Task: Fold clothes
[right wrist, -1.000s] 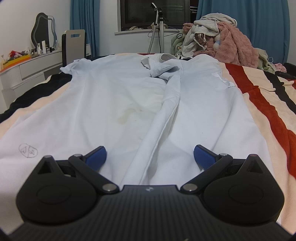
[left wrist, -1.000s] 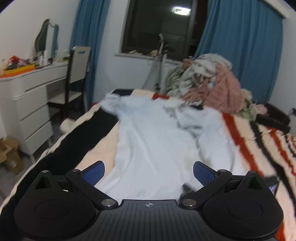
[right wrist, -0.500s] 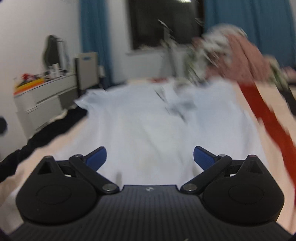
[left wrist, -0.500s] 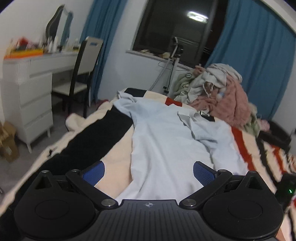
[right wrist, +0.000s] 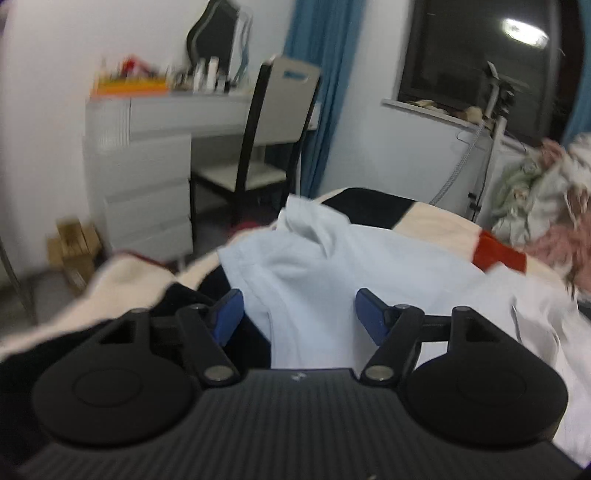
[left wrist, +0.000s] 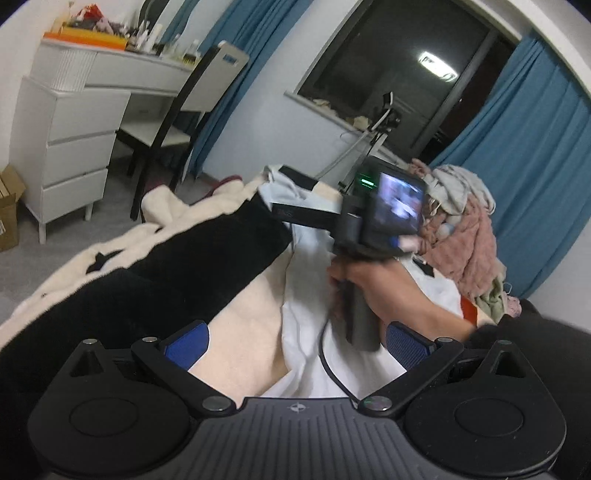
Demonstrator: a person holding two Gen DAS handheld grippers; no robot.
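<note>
Shirt [right wrist: 332, 266]: pale blue, spread on the striped blanket [left wrist: 207, 266]; sleeve end bunched near the blanket's far edge.
R gripper [right wrist: 298, 314]: jaws have just been closing, part-way in now w/ a gap; sleeve cloth lies between the pads, not pinched.
L gripper [left wrist: 295, 343]: jaws spread wide over the shirt's edge, nothing gripped.
R hand [left wrist: 384, 284]: seen from L cam, wrapped round its gripper's handle, above the shirt.
Bkgd: clothes pile [left wrist: 465, 229] at far R; chair [right wrist: 269, 122] by white dresser [right wrist: 144, 155].

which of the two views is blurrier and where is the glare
Right wrist view: blurrier overall, dresser and clothes pile smeared; ceiling light glares in the window. Left wrist view: background sharp, only the right hand and its device screen blur; the same light reflects in the window; fisheye bends the edges.
</note>
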